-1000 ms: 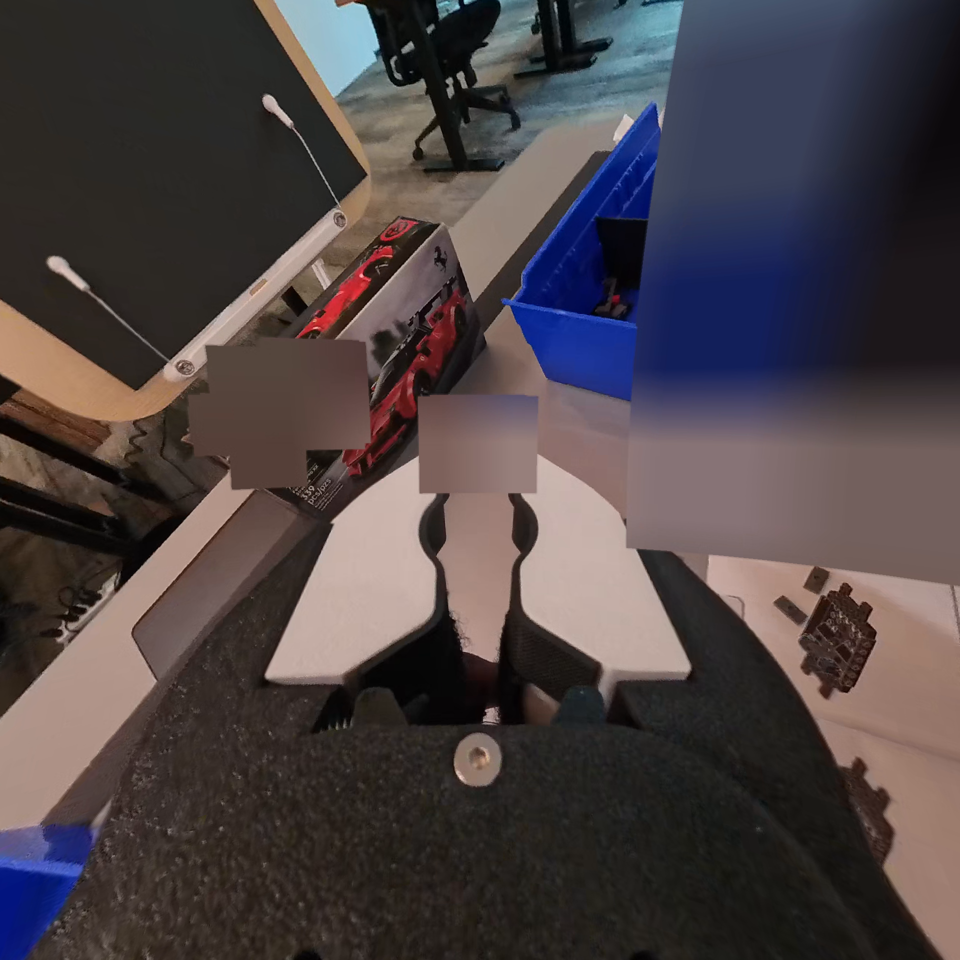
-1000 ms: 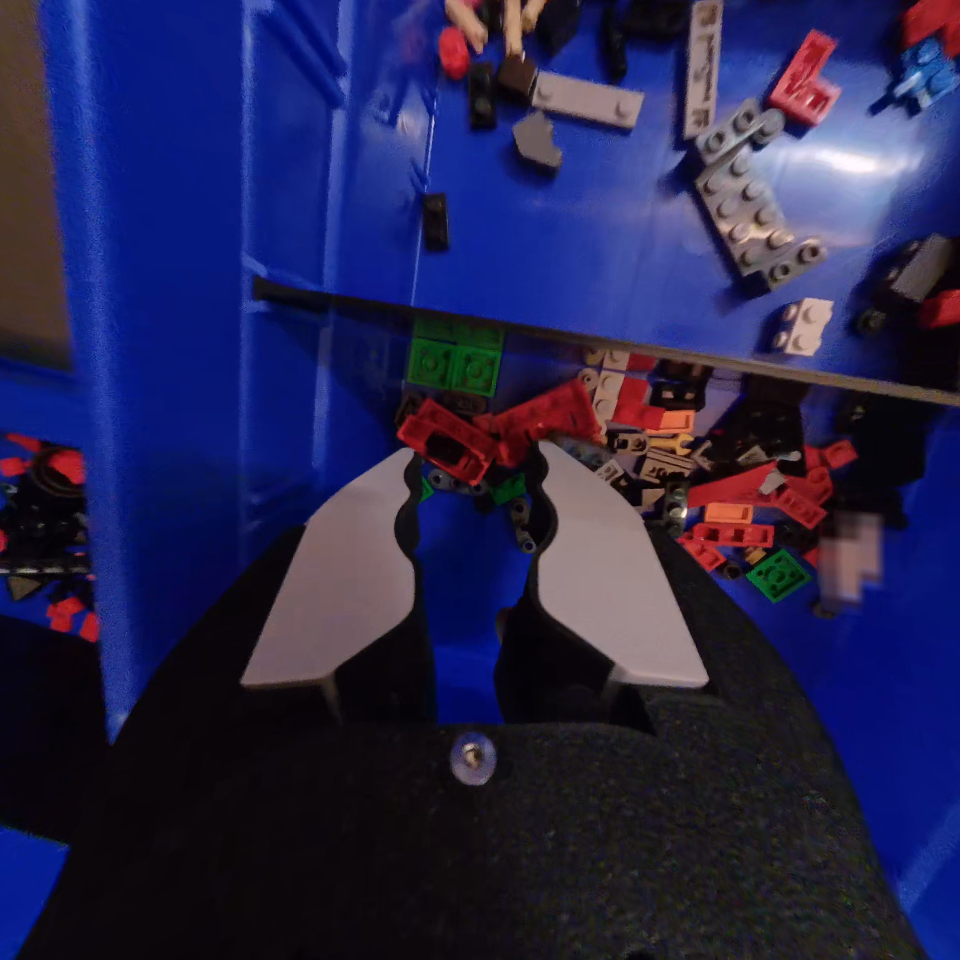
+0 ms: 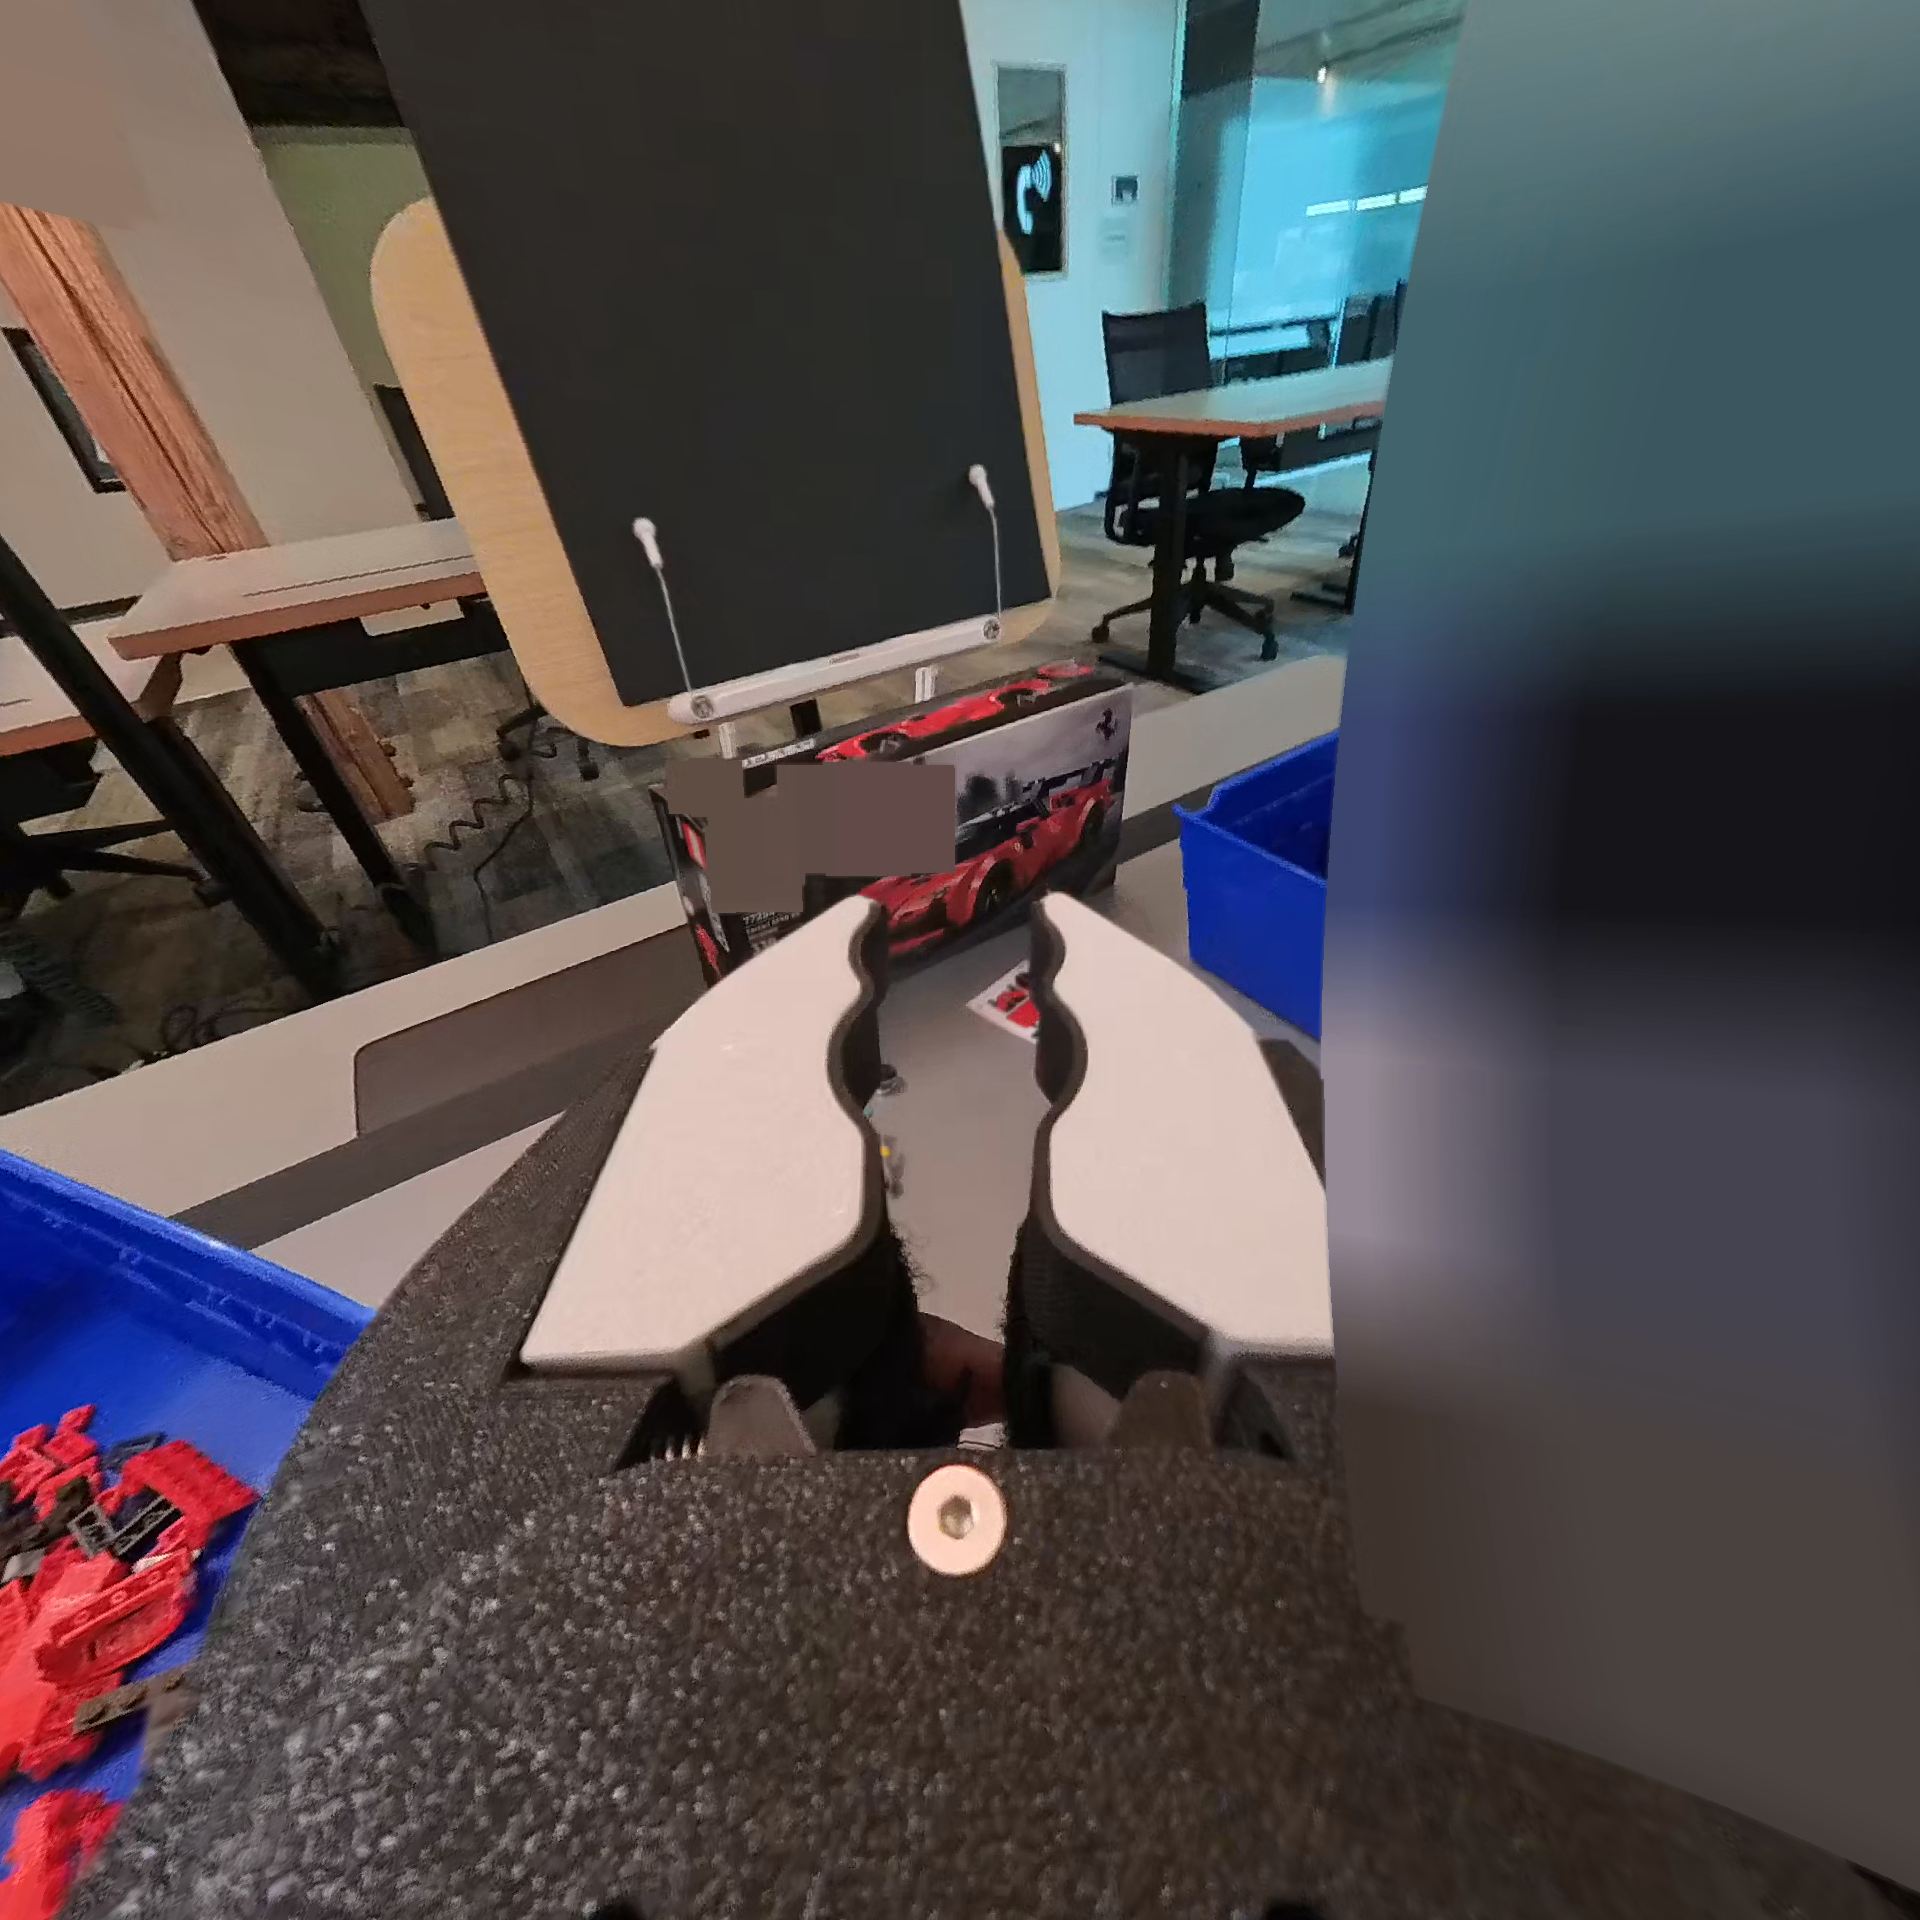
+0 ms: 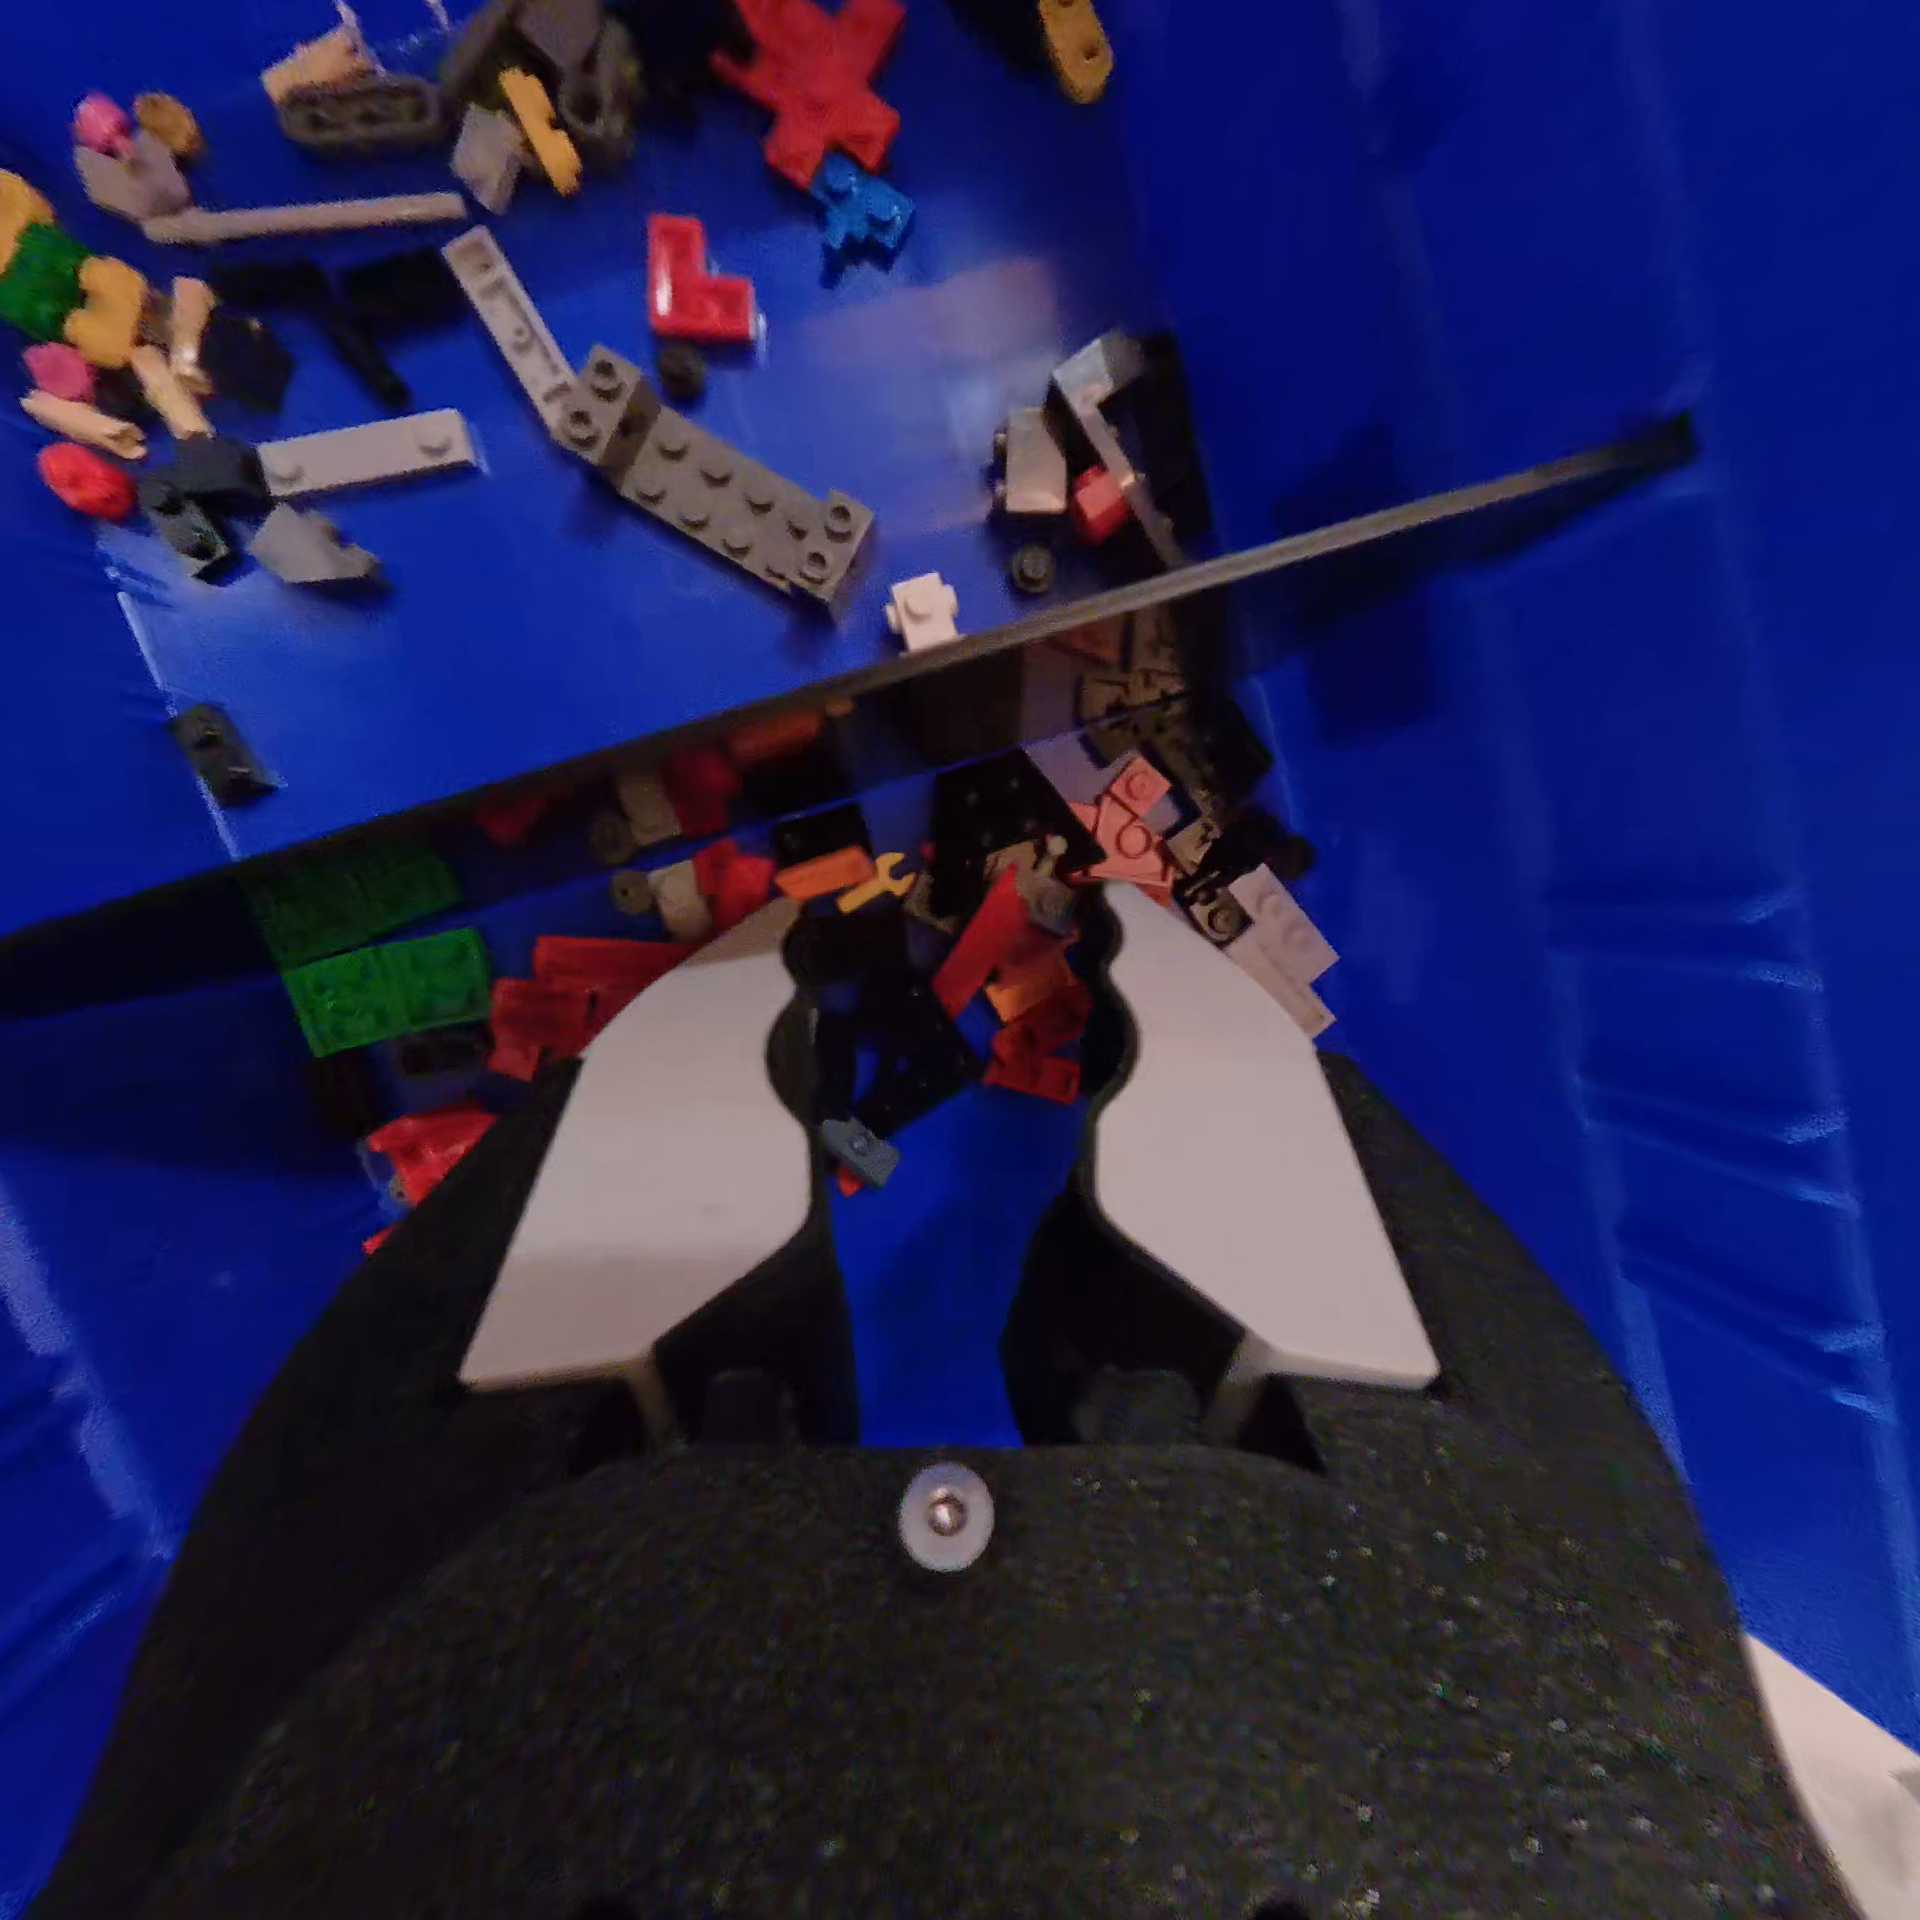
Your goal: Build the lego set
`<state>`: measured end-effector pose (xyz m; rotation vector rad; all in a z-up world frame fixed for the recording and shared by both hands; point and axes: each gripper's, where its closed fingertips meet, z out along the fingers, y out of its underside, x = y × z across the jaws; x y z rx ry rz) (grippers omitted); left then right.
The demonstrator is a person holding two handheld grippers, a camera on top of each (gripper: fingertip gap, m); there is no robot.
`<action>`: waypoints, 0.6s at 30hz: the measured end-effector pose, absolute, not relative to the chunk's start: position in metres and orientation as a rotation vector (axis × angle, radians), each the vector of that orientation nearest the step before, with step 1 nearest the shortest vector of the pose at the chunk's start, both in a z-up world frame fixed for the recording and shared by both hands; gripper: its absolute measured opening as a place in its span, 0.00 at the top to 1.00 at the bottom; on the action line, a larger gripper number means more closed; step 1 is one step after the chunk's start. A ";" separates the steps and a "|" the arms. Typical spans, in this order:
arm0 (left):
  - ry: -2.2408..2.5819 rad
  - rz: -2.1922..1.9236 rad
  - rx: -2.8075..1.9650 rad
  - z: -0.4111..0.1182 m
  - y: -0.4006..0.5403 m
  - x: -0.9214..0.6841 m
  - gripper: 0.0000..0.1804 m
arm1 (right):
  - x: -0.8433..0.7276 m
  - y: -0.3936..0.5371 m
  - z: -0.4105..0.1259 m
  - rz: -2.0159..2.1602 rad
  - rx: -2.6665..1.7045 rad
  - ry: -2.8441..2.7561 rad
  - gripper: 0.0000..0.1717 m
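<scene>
Bricks (image 4: 997, 977) lay heaped in the near compartment of the blue bin (image 4: 1558, 935), against the black divider (image 4: 1351, 520). Right gripper (image 4: 951, 935) hung over that heap, fingers apart, nothing clamped. Left gripper (image 3: 956, 925) stood over the grey table (image 3: 951, 1174), fingers apart and bare, the car-picture box (image 3: 1039, 821) beyond.

A blue bin (image 3: 1252, 894) is cut off by a blurred patch; the toy-car box (image 3: 1039, 831) front is partly masked.

Bare grey surface (image 3: 966, 1195) open ahead, blocked beyond by an upright toy box (image 3: 997, 821). Inside the blue bin (image 4: 1558, 727), passage barred by a black divider (image 4: 1351, 525) and heaped bricks (image 4: 997, 977).
</scene>
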<state>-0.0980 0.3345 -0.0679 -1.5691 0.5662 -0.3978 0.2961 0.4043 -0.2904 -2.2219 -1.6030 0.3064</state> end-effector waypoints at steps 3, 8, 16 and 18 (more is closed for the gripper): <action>0.595 -0.372 -1.579 -0.071 0.331 -0.097 0.86 | 0.298 0.398 -0.289 0.373 -2.218 -1.623 0.85; 0.567 -0.347 -1.560 -0.063 0.313 -0.107 0.86 | 0.297 0.399 -0.288 0.374 -2.187 -1.642 0.85; 0.503 -0.199 -1.667 -0.084 0.241 -0.147 0.84 | 0.289 0.406 -0.275 0.627 -2.199 -1.484 0.83; 0.490 -0.158 -1.708 -0.092 0.219 -0.158 0.83 | 0.289 0.404 -0.274 0.651 -2.192 -1.488 0.85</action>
